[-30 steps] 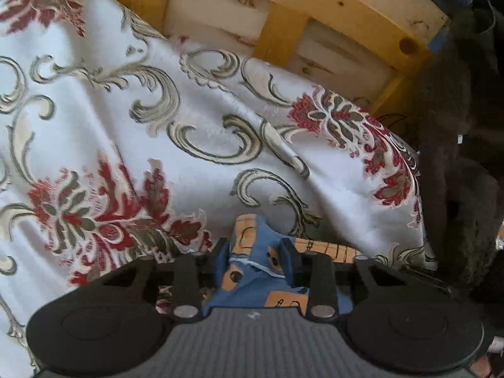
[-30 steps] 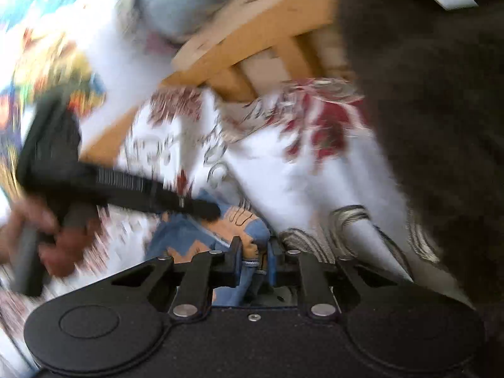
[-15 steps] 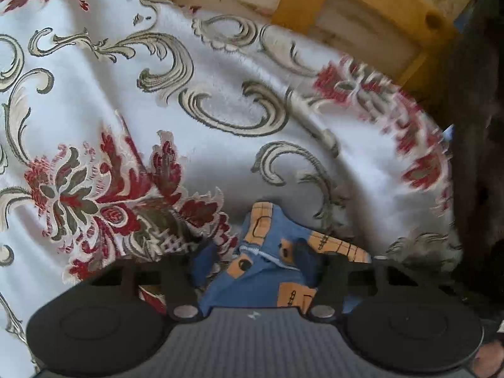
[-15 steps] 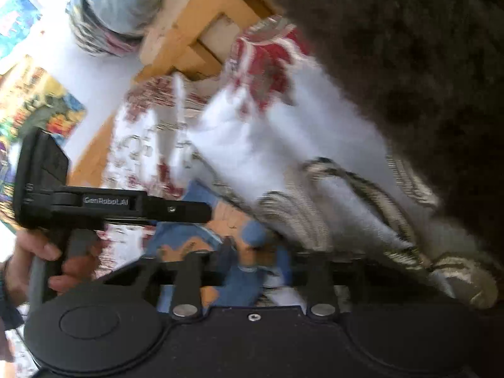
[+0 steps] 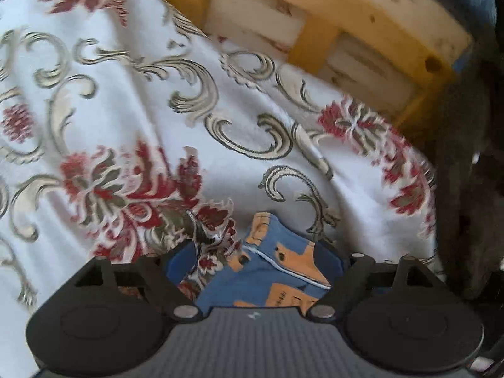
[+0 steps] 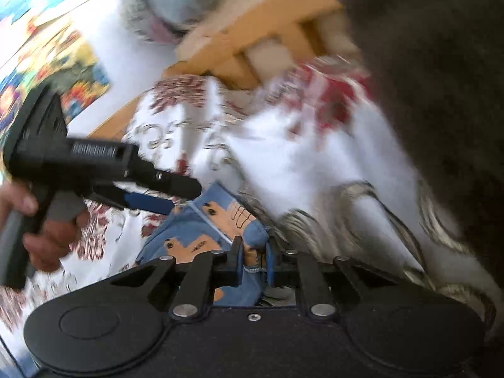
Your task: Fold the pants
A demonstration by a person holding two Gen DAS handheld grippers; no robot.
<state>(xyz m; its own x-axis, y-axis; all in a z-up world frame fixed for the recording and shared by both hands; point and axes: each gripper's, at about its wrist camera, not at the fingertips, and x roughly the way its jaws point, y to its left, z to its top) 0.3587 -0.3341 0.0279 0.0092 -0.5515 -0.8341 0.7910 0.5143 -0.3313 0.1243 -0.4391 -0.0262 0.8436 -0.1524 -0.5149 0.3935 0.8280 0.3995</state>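
Jaws: right gripper point(image 6: 254, 263) is pinched on the blue pants point(image 6: 201, 233), left gripper point(image 5: 256, 266) spread wide around them on the floral cloth point(image 5: 132, 100). Soft, light, floppy; I'd grab hems.

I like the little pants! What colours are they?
The pants are blue with orange patches, clearest in the left wrist view.

We see pants point(image 5: 271, 271) in blue with orange patches and small black marks. The bedcover point(image 5: 176, 132) is white, with red flowers and grey-gold scrolls. The frame point(image 5: 356, 25) is yellow wood. The blanket point(image 6: 441, 78) is dark brown. Both grippers are black, and the left gripper point(image 5: 253, 261) carries blue pads.
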